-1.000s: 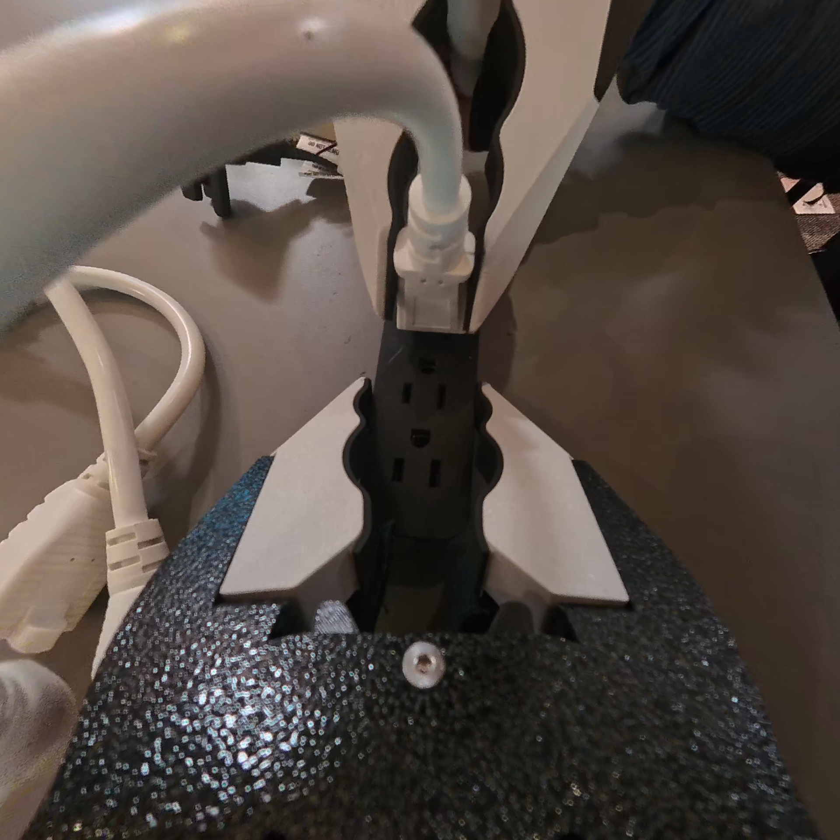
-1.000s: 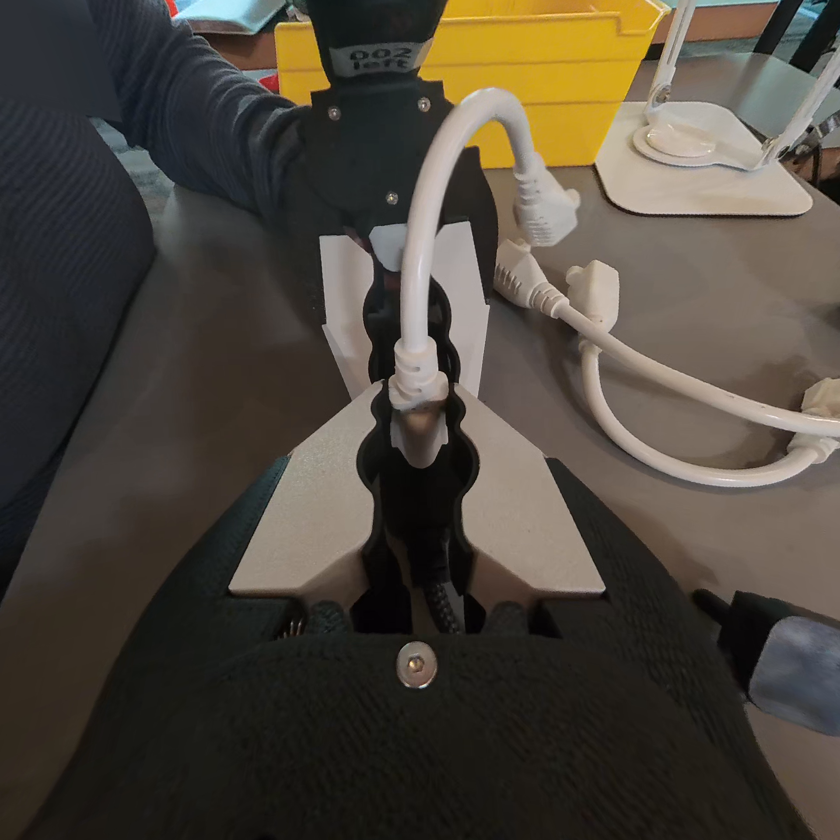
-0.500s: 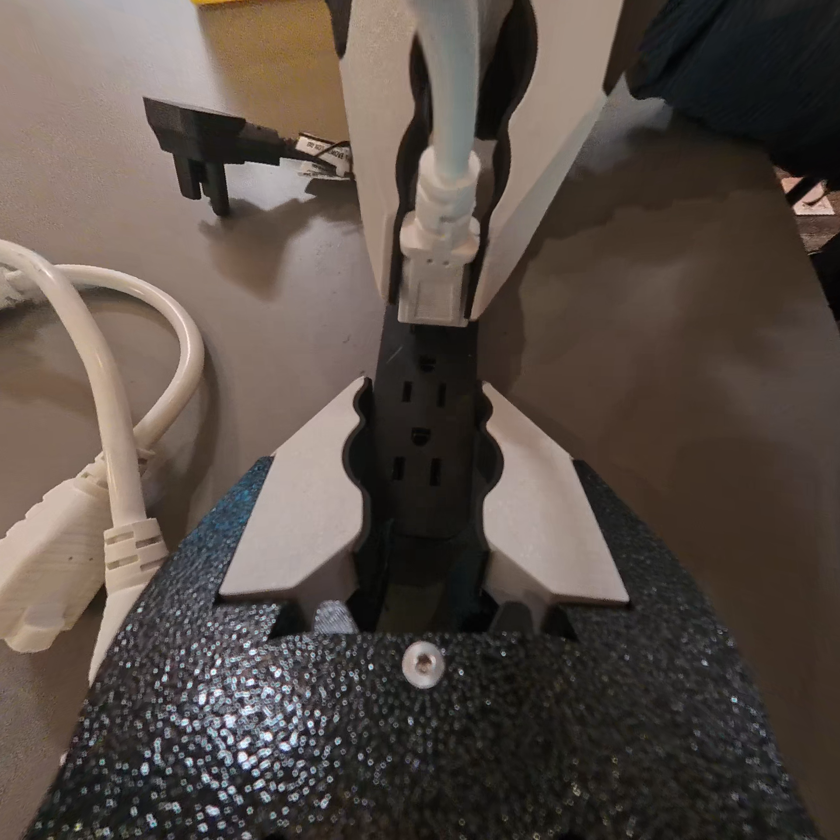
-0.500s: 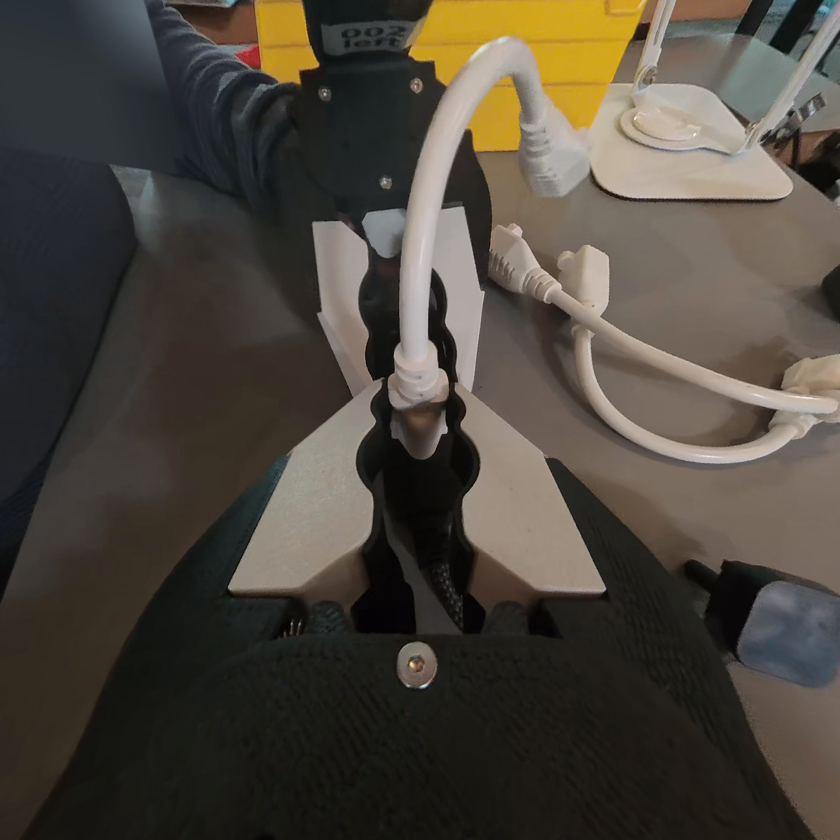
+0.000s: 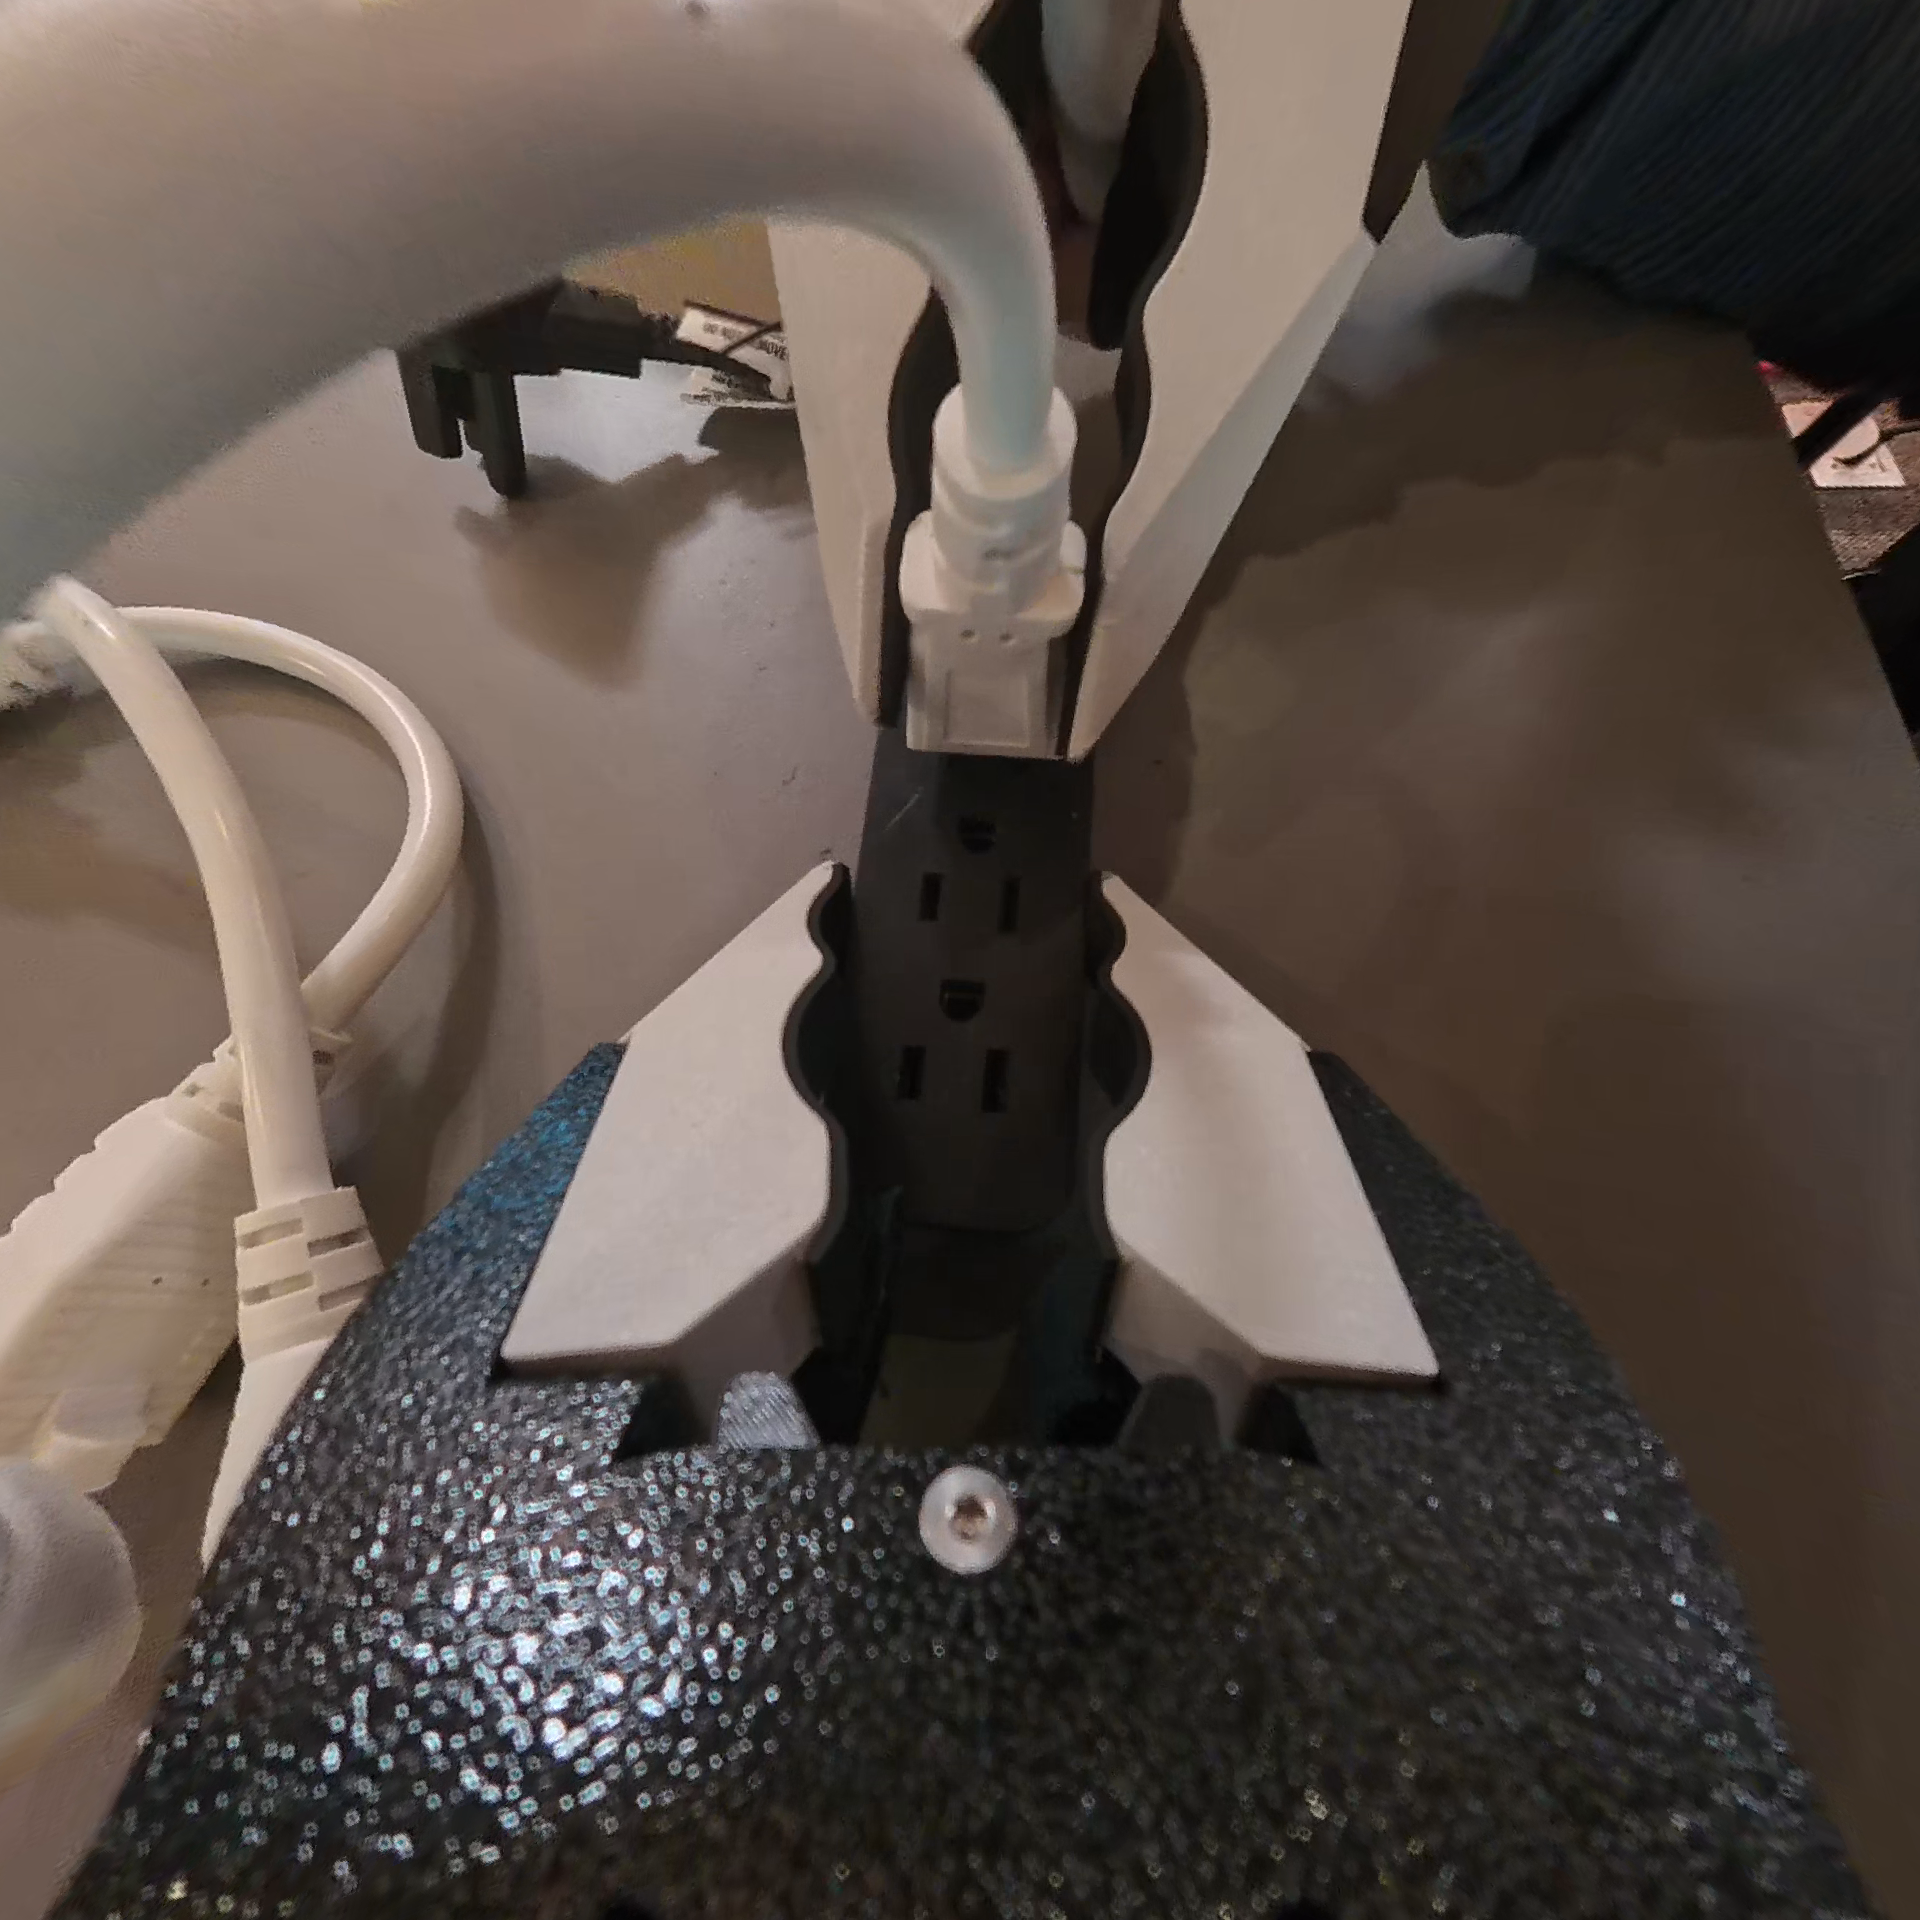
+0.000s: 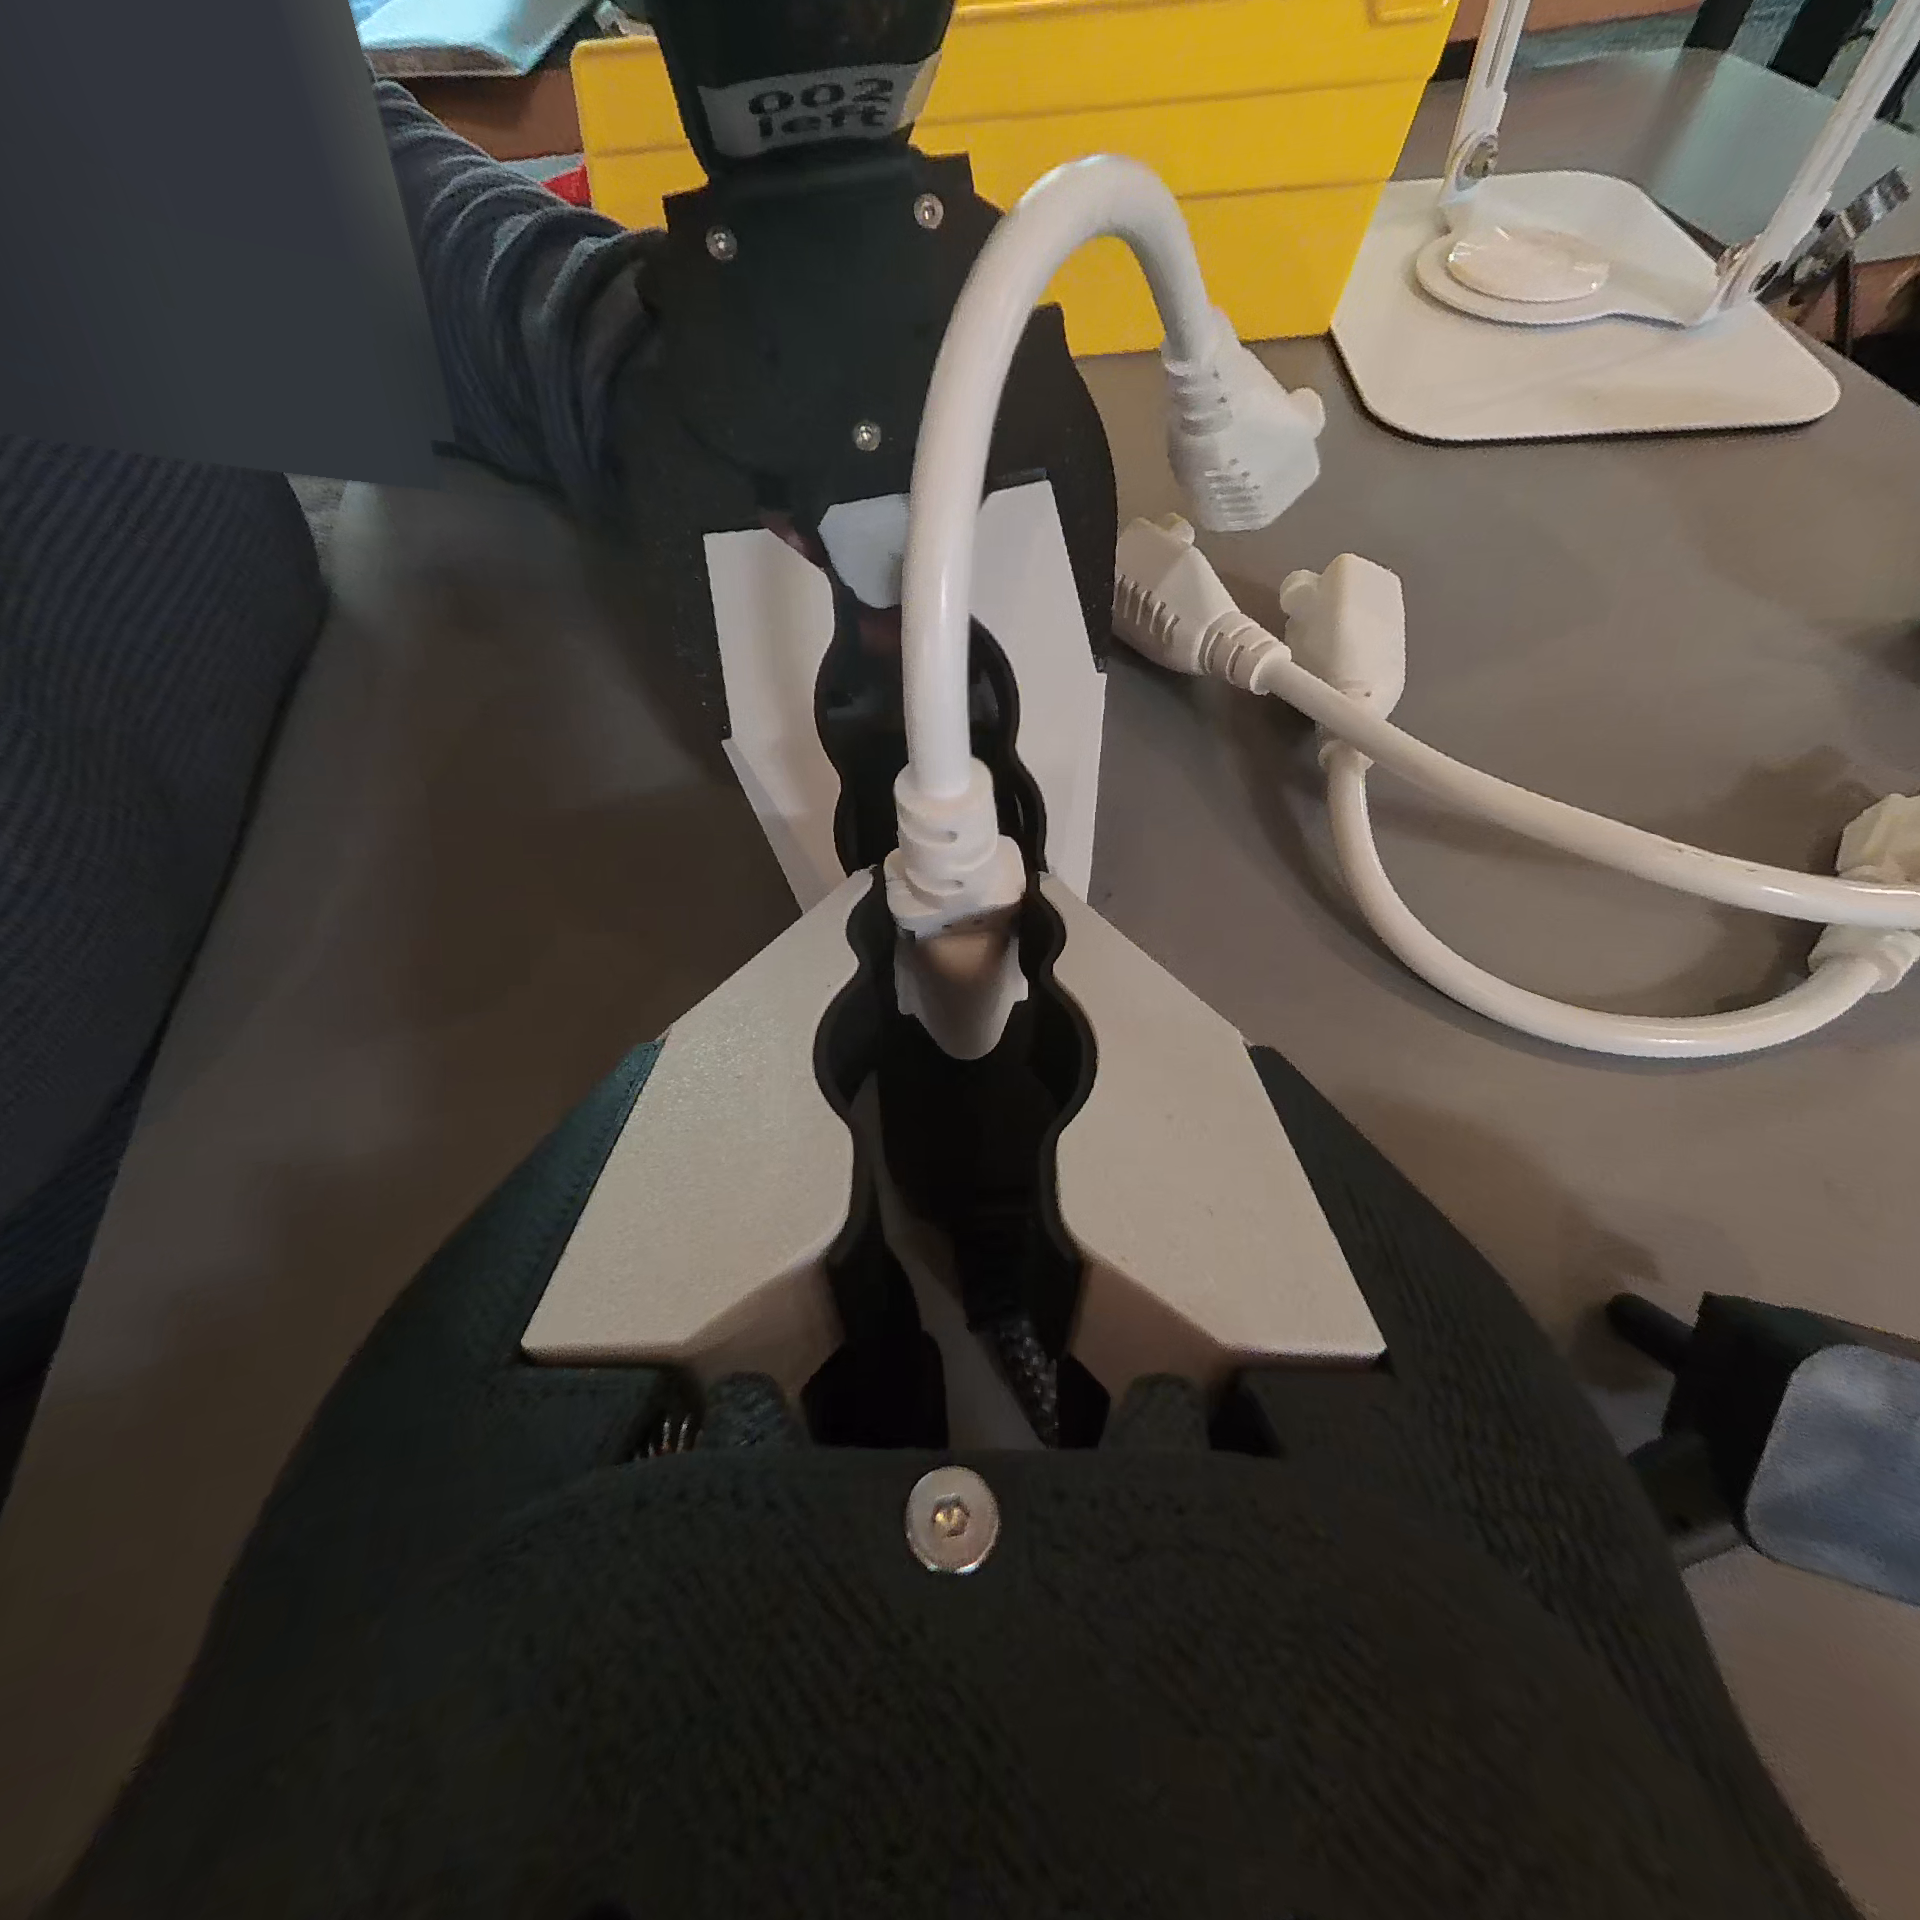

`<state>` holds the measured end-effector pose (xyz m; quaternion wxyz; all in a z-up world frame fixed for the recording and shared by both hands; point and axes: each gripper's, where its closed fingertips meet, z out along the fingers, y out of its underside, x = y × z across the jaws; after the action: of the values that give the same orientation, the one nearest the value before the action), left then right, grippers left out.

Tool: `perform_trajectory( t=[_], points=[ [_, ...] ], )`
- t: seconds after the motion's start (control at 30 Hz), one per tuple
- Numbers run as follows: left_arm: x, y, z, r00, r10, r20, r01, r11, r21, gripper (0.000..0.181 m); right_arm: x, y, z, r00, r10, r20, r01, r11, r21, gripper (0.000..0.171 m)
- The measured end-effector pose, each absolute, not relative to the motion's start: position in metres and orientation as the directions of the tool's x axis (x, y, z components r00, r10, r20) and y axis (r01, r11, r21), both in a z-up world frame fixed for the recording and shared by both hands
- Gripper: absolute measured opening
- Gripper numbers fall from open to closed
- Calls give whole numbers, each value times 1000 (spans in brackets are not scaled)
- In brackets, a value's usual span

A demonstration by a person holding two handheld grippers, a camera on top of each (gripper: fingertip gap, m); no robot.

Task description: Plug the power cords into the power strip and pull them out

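Observation:
A black power strip (image 5: 966,935) lies on the grey table, and my left gripper (image 5: 966,883) is shut on its near end. My right gripper (image 5: 982,732) comes from the far side and is shut on a white plug (image 5: 987,644). The plug stands on the strip's far outlet with its prongs hidden. Its white cord (image 5: 520,135) arcs over the upper left, close to the camera. In the right wrist view, my right gripper (image 6: 956,894) holds the plug (image 6: 951,966) above the strip (image 6: 956,1143). The cord's other end (image 6: 1236,457) hangs free.
Loose white cords lie left of the strip (image 5: 260,935) and show at the right in the right wrist view (image 6: 1455,790). A black plug (image 5: 468,384) lies beyond. A yellow bin (image 6: 1195,156), a white lamp base (image 6: 1558,332) and a dark sleeve (image 6: 499,291) stand behind.
The cord's loop swung out of the left wrist view half a second ago and now arcs across it again. The plug stays at the far outlet. Both grips hold.

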<state>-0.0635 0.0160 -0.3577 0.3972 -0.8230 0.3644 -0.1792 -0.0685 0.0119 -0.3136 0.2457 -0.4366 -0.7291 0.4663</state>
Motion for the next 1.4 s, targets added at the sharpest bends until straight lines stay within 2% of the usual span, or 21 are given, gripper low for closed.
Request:
perform_trajectory(
  t=[0.73,0.9,1.0,1.13,1.2,1.27,1.37,1.4],
  points=[
    [-63,16,-358,668,-744,4,-460,-416,-785,44,-69,14,-315,-509,857,-76,451,190,-872,24],
    [-63,16,-358,662,-749,7,-461,-415,-784,44,-65,11,-319,-503,864,-23,562,306,-769,25],
    [-63,17,-358,670,-742,3,-458,-417,-785,44,-67,14,-319,-553,830,-77,557,299,-775,24],
    [-64,18,-358,678,-735,7,-452,-425,-784,44,-65,13,-321,-530,848,28,579,385,-718,24],
    [-64,18,-358,677,-736,7,-453,-424,-784,44,-67,14,-321,-529,847,-53,599,328,-731,25],
    [-64,18,-358,676,-736,6,-454,-423,-784,44,-67,14,-321,-542,839,-49,616,357,-702,24],
    [-64,18,-358,675,-738,5,-455,-422,-784,44,-60,14,-319,-559,829,0,672,453,-586,41],
    [-64,17,-358,675,-738,5,-455,-421,-784,44,-63,13,-309,-546,838,-4,677,438,-592,47]
  ],
)
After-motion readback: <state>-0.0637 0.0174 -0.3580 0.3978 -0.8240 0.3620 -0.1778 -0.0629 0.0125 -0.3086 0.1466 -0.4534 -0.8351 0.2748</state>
